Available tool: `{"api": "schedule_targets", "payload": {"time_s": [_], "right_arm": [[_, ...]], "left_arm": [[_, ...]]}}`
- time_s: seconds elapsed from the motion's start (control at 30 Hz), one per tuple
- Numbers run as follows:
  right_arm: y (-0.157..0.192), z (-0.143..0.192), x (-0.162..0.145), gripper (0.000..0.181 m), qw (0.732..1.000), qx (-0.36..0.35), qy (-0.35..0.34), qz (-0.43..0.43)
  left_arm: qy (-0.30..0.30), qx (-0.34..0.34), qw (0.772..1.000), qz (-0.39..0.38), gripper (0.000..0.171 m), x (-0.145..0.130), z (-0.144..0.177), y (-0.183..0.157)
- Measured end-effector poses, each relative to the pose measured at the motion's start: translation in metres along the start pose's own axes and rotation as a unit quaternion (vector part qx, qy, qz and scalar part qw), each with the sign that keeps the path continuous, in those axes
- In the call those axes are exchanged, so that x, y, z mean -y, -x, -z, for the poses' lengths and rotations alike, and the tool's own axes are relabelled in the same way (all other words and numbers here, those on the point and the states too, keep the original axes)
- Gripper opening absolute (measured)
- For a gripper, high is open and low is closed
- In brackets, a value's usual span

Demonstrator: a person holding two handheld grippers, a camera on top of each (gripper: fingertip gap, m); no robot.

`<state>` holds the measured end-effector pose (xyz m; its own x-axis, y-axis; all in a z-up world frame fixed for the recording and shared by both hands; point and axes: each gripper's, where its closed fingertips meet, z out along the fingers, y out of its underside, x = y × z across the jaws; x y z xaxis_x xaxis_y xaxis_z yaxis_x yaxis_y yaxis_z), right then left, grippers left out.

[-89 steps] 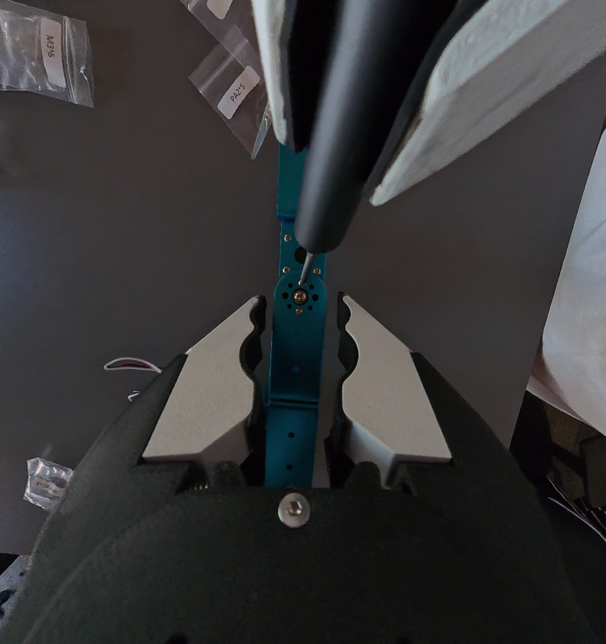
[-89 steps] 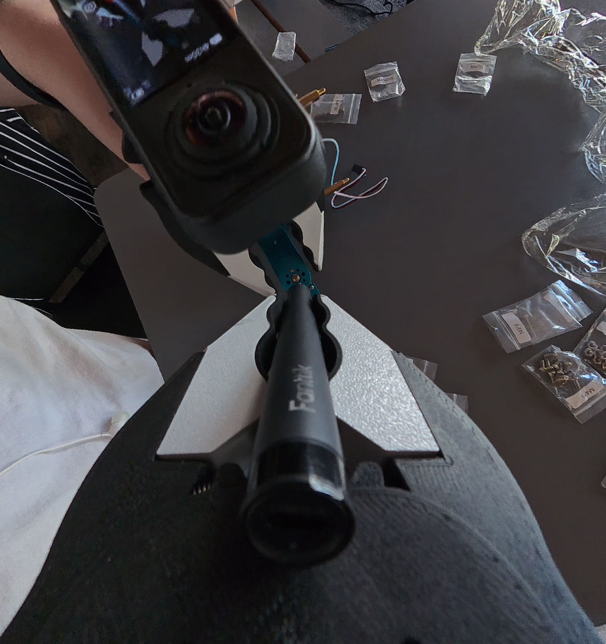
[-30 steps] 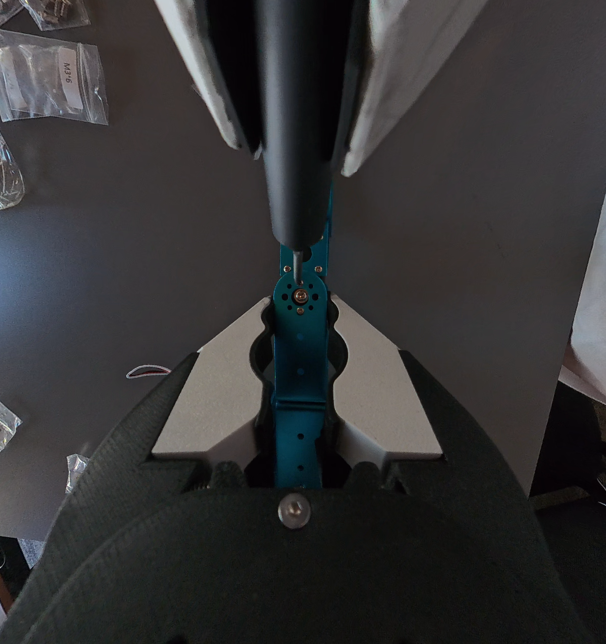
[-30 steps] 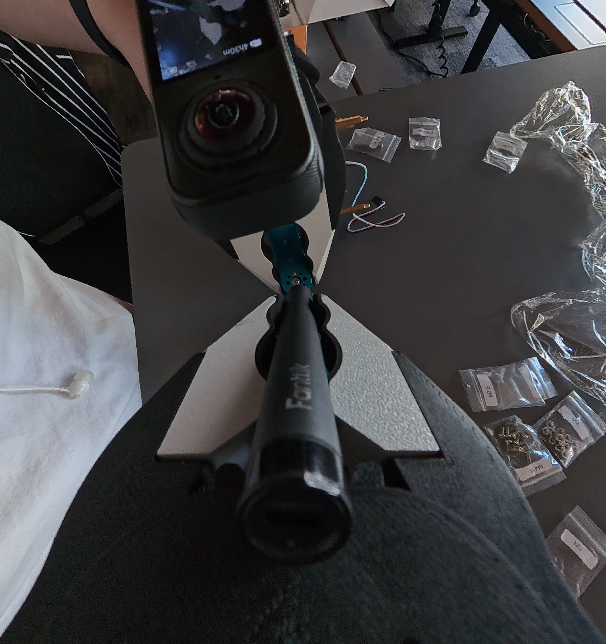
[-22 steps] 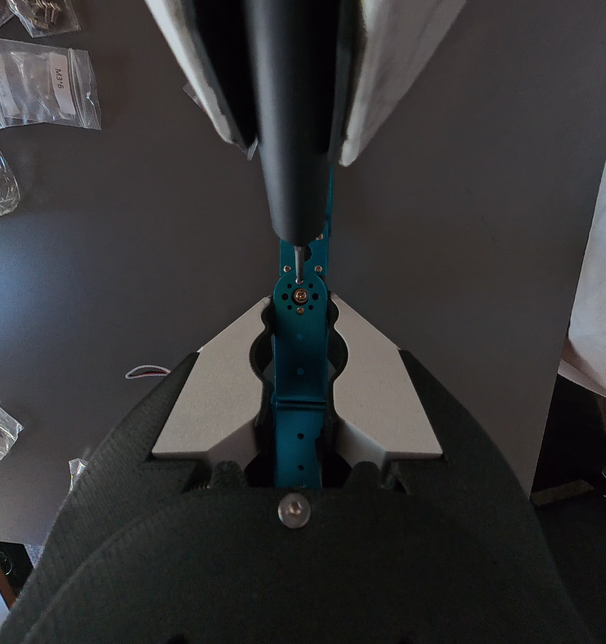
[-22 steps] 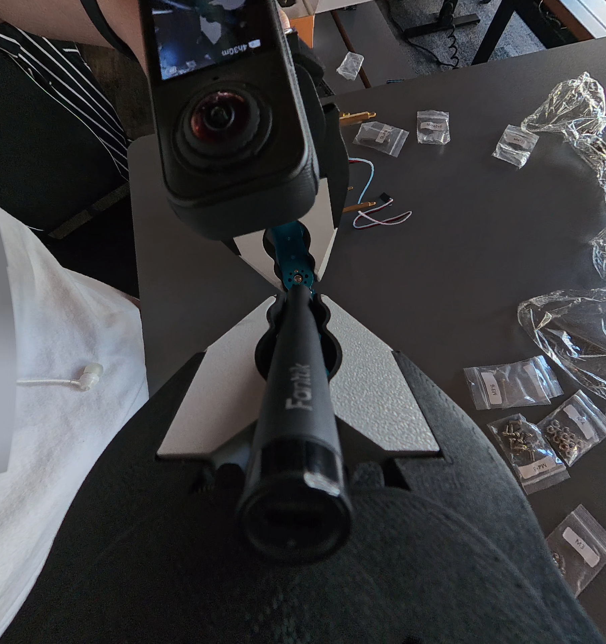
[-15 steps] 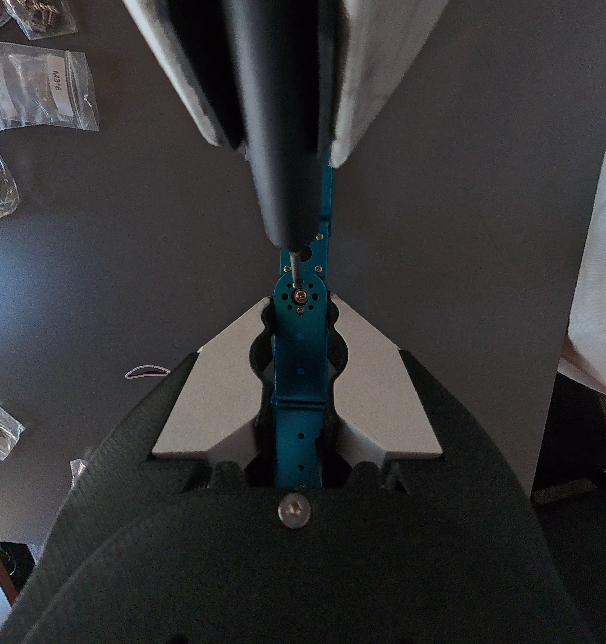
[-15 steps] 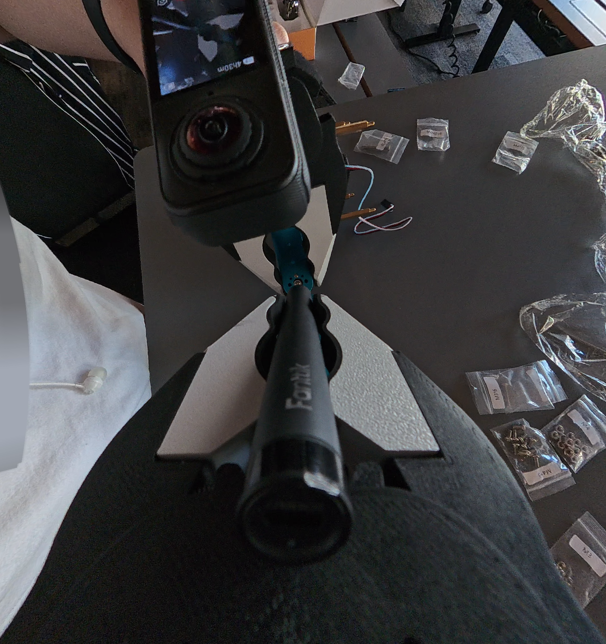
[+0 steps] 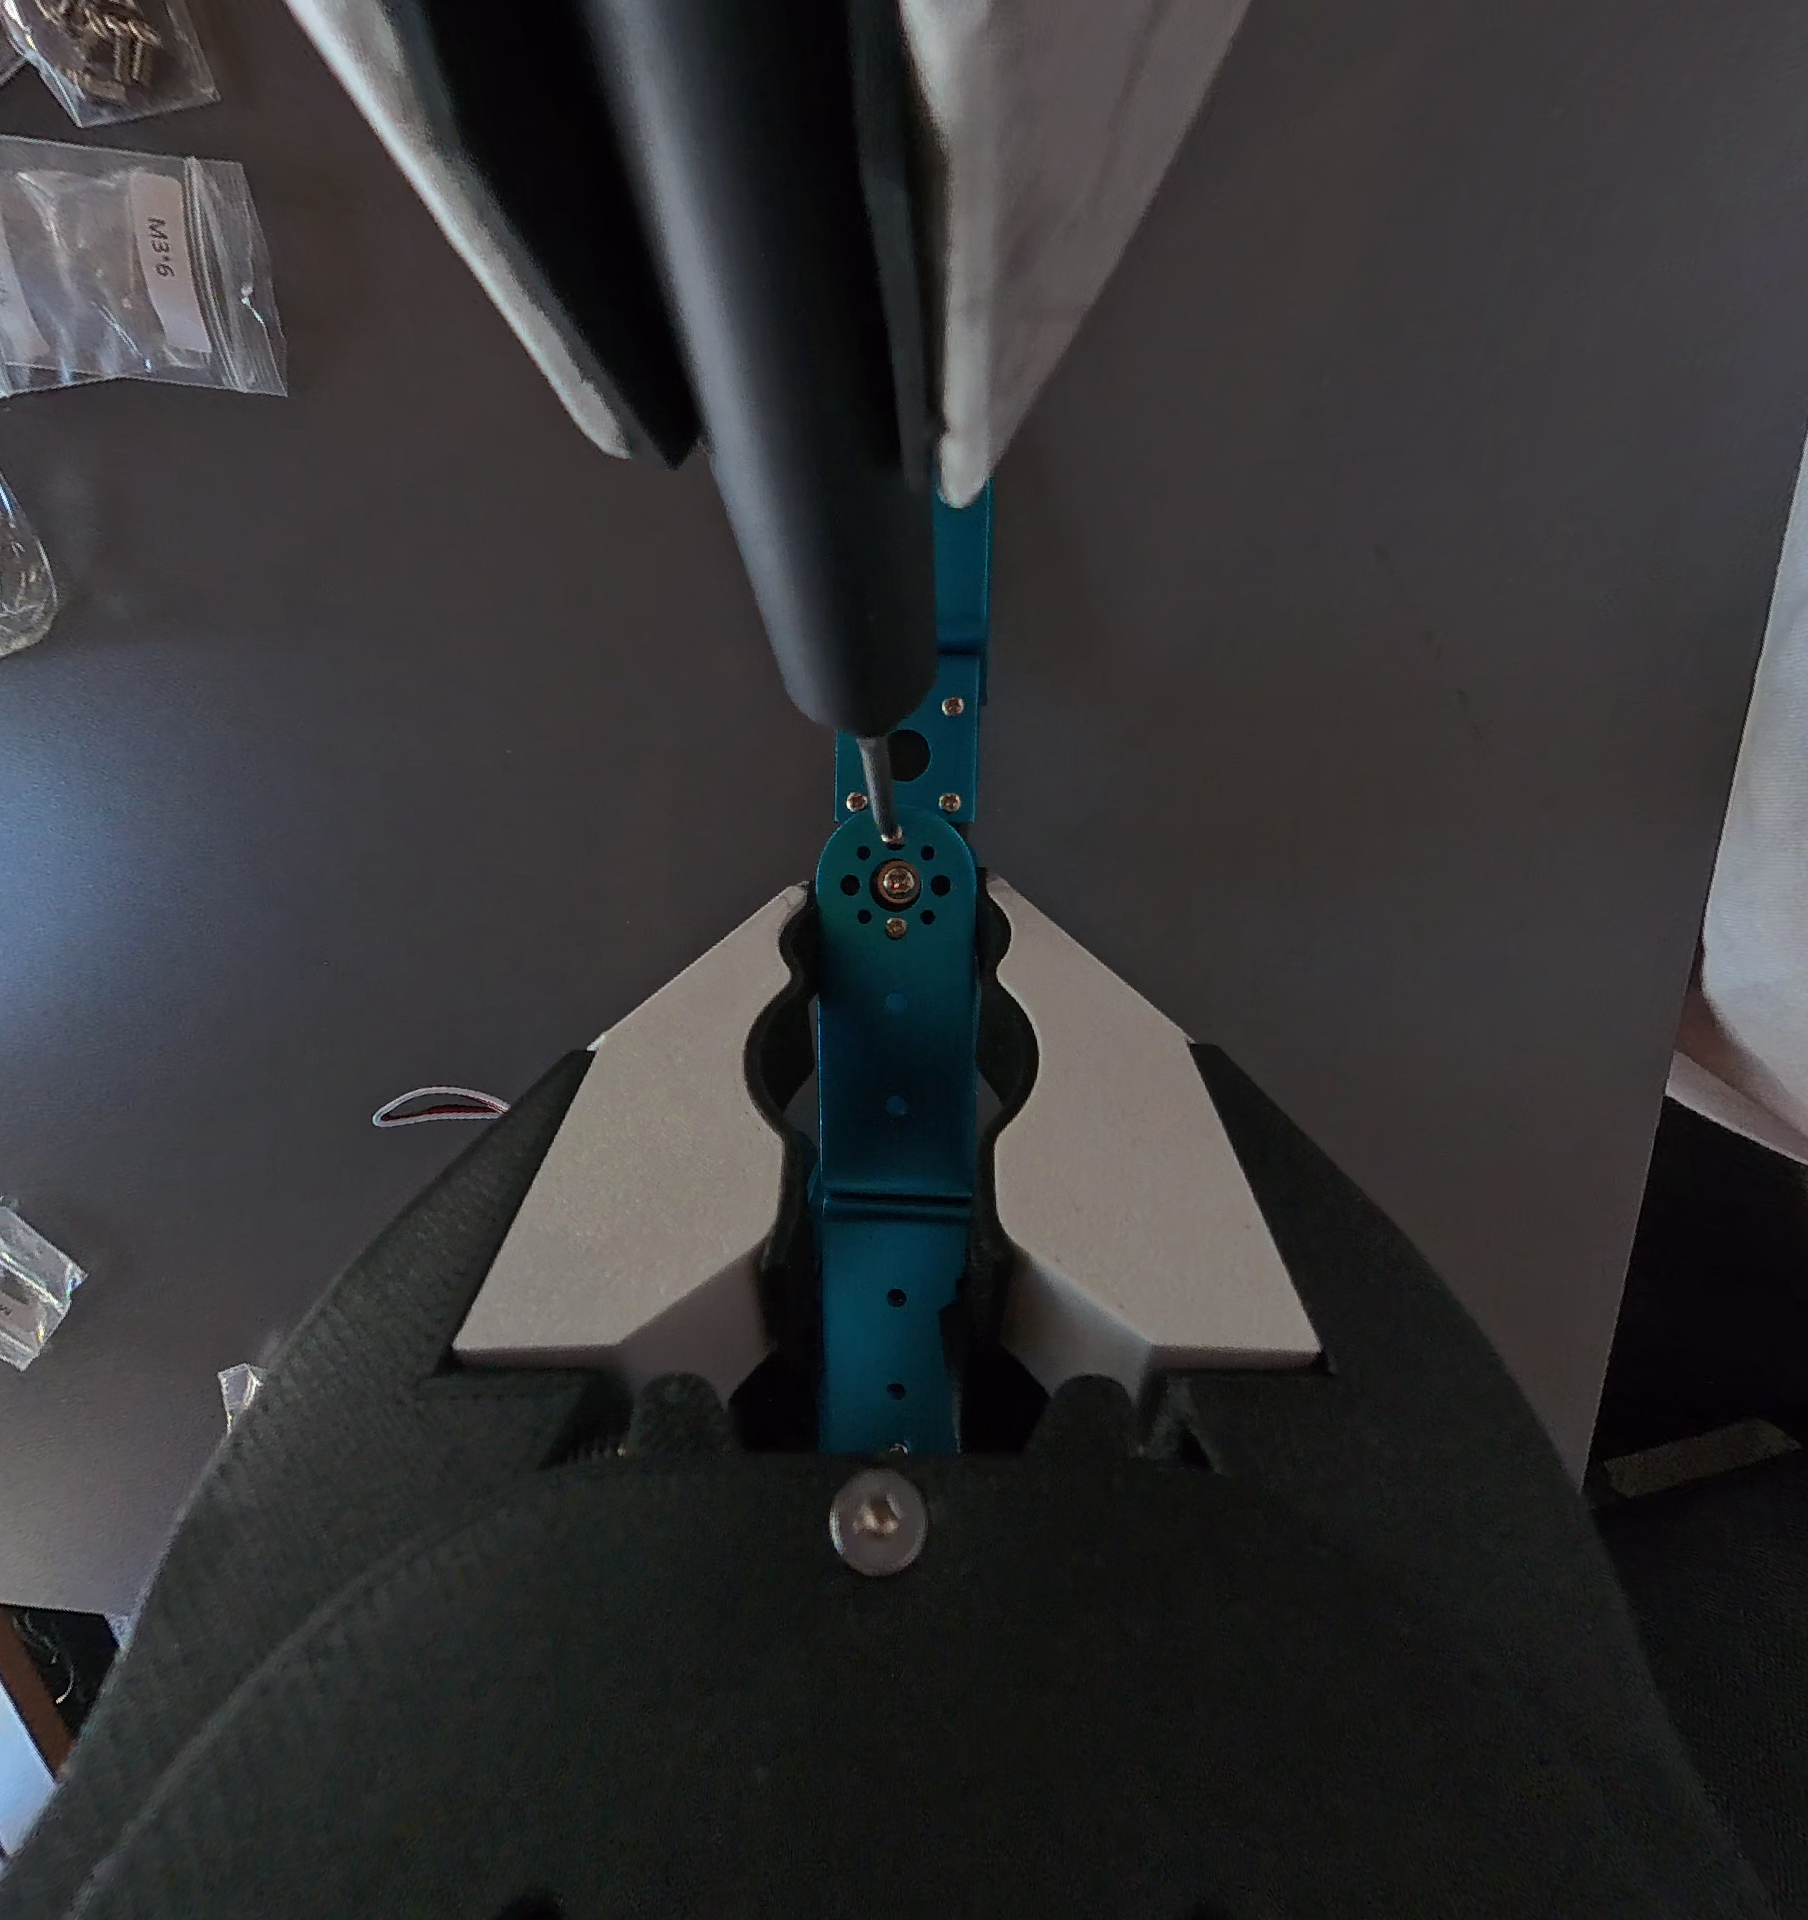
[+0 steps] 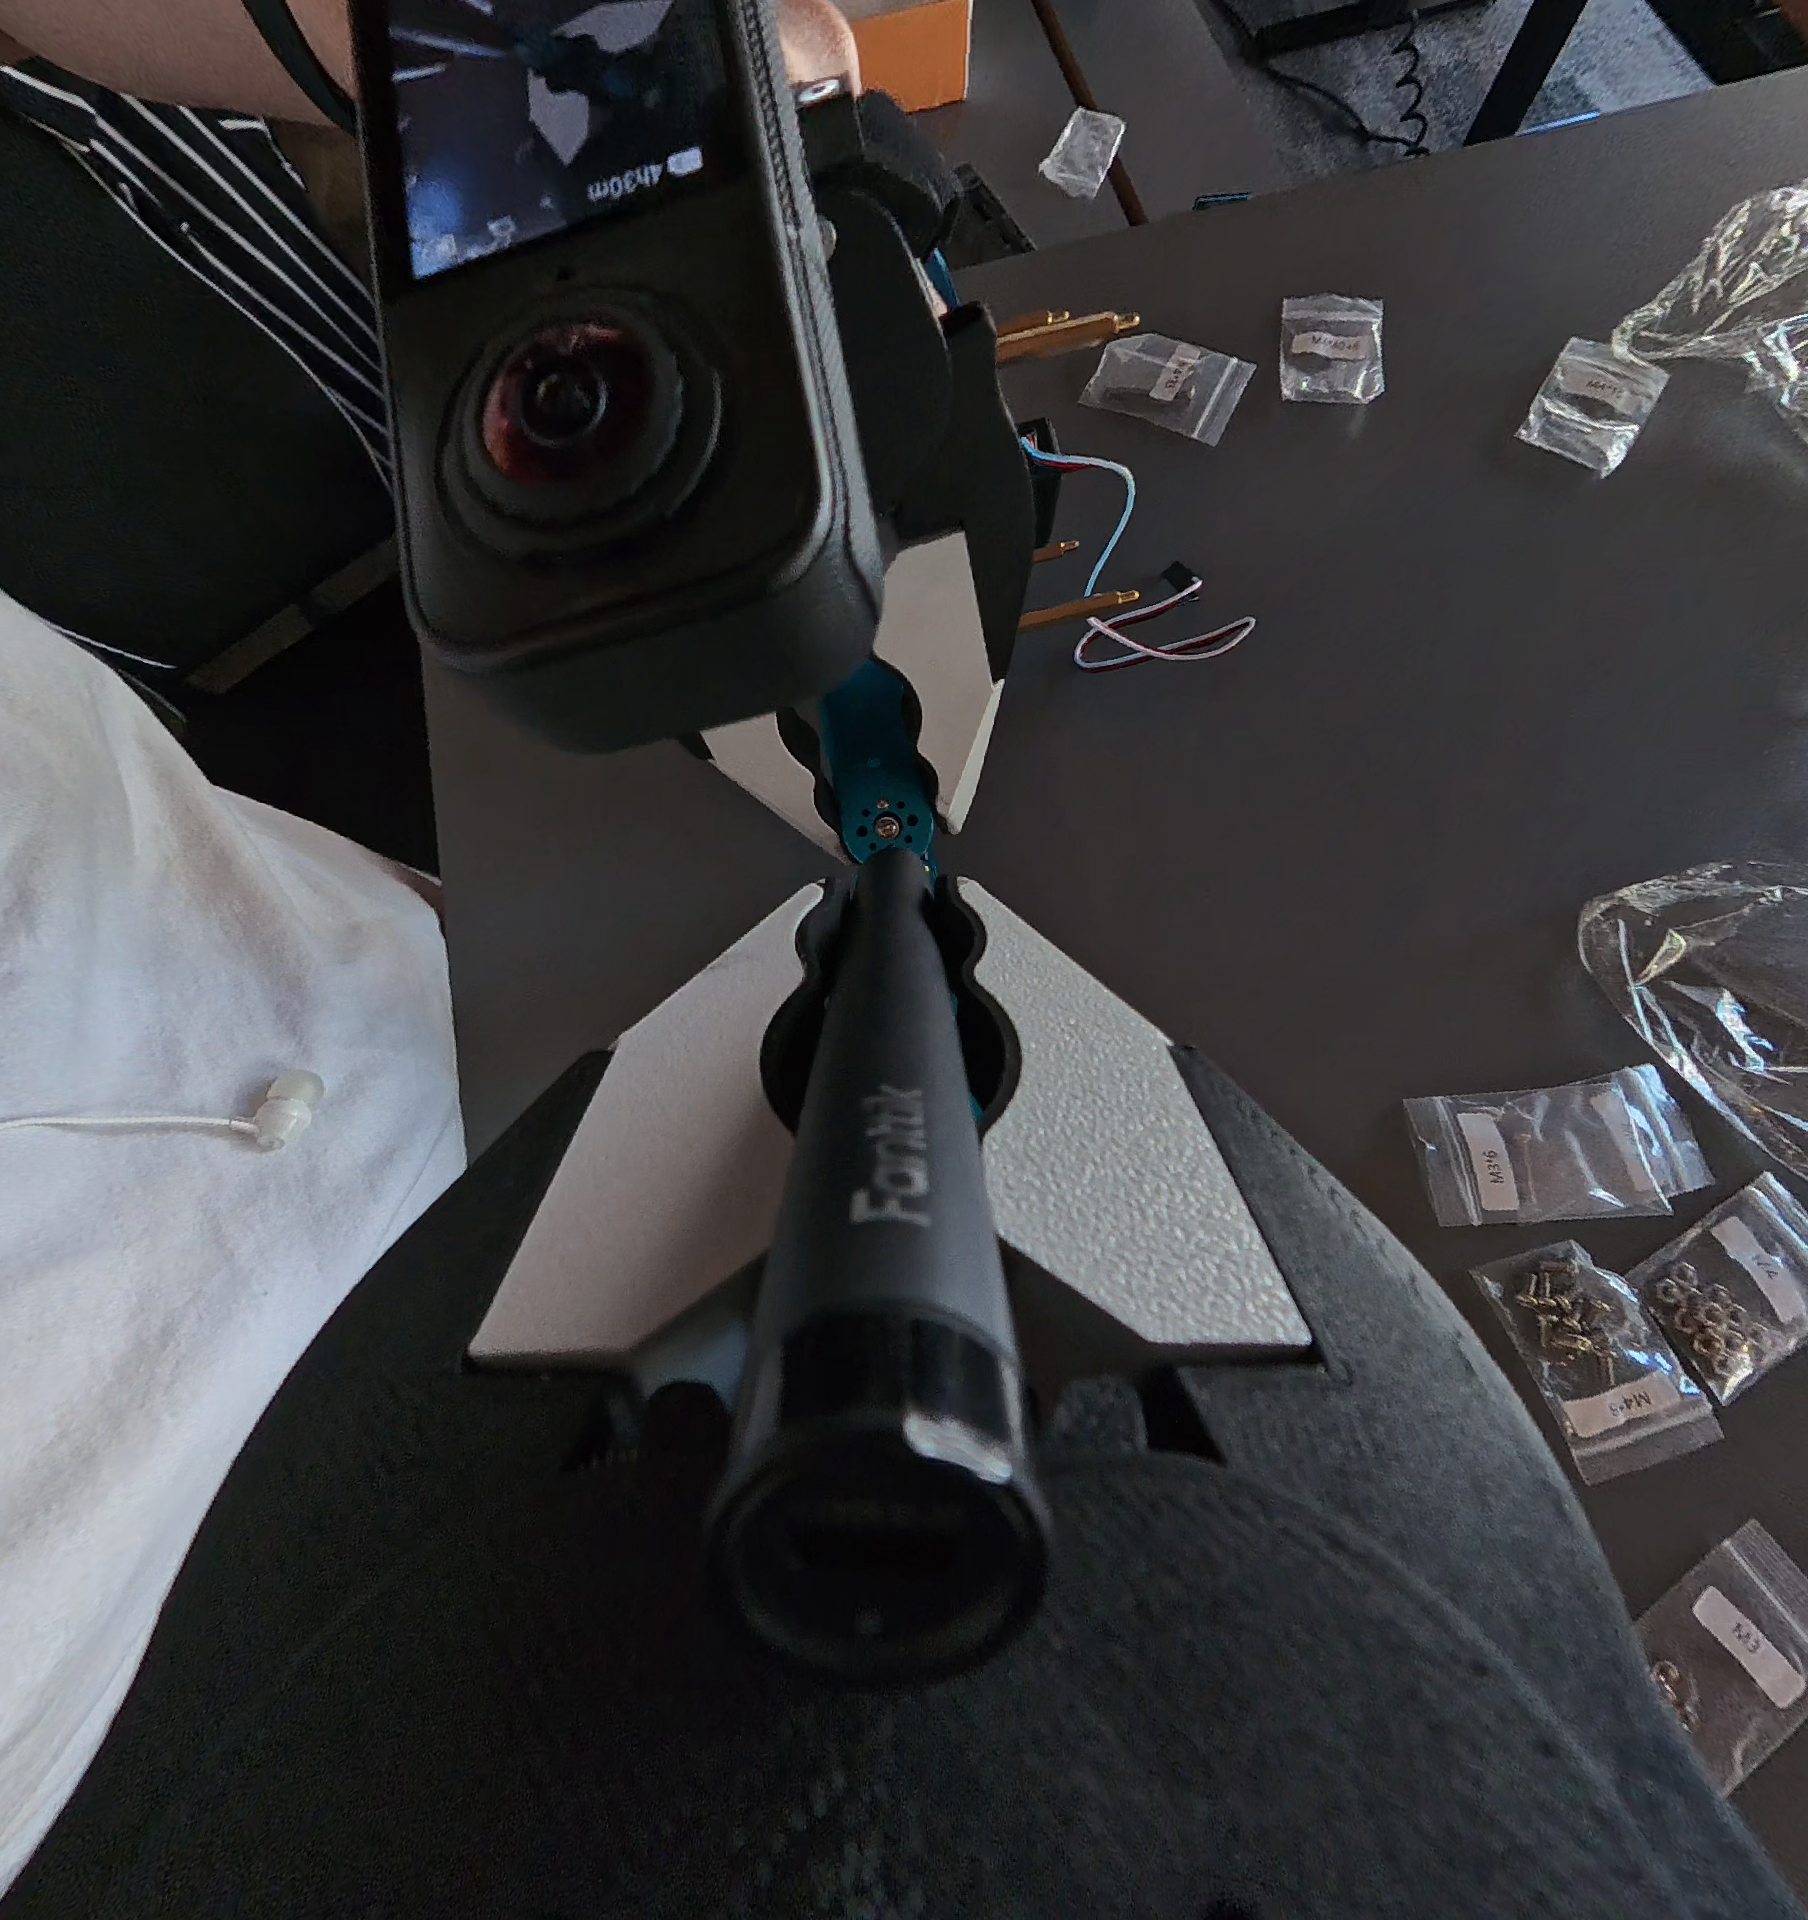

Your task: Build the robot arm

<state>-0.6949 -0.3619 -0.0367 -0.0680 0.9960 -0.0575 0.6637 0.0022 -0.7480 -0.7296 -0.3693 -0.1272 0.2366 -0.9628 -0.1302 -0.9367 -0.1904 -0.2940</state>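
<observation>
My left gripper [image 9: 895, 904] is shut on a blue metal bracket [image 9: 895, 1081] with a round holed end and a brass centre screw [image 9: 897, 879]. It holds the bracket above the dark table. My right gripper [image 10: 884, 894] is shut on a black electric screwdriver [image 10: 895, 1164]. The screwdriver [image 9: 817, 416] comes down from the top of the left wrist view, and its thin bit [image 9: 879, 790] touches a hole at the upper rim of the bracket's round end. In the right wrist view the bracket [image 10: 879, 821] shows just beyond the screwdriver tip, under the left gripper's camera [image 10: 609, 416].
Small clear bags of screws and nuts [image 10: 1596, 1340] and crumpled plastic [image 10: 1752, 997] lie at the right of the dark table [image 10: 1399, 727]. Loose wires [image 10: 1170, 634] and brass pins [image 10: 1066, 327] lie farther back. A person in a white shirt [image 10: 152, 987] sits at the table's left edge. One gripper's finger ends stand about 10 centimeters off the other's.
Over the last three seconds both grippers shifted and turned together while keeping their holds. The screwdriver bit stays at the rim of the bracket's round end, and the screwdriver now leans slightly left.
</observation>
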Motion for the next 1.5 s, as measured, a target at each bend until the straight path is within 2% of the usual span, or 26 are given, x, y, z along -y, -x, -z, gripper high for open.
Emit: {"api": "schedule_targets", "payload": {"time_s": [0.23,0.7,0.97,1.2,1.5], "right_arm": [[-0.0017,-0.0017,0.0005,0.019,1.000,0.027,0.011,-0.012],[-0.0041,-0.0028,0.0032,0.019,0.999,0.033,0.037,0.022],[-0.0052,-0.0040,0.0041,0.019,0.998,0.044,0.050,0.014],[-0.0056,-0.0039,0.0044,0.019,0.997,-0.003,0.057,-0.054],[-0.0048,-0.0026,0.0016,0.019,0.982,-0.063,0.053,-0.171]], "left_arm": [[0.001,0.002,1.000,-0.001,0.027,0.0001,-0.0005,-0.0001],[-0.002,-0.002,1.000,0.002,0.026,0.0004,-0.0003,0.0014],[-0.001,-0.003,1.000,0.000,0.027,0.0006,-0.0008,0.0007],[0.000,-0.001,1.000,0.004,0.026,0.0008,-0.0011,0.0019],[0.006,0.004,1.000,0.006,0.027,0.0005,-0.0018,0.0018]]}}
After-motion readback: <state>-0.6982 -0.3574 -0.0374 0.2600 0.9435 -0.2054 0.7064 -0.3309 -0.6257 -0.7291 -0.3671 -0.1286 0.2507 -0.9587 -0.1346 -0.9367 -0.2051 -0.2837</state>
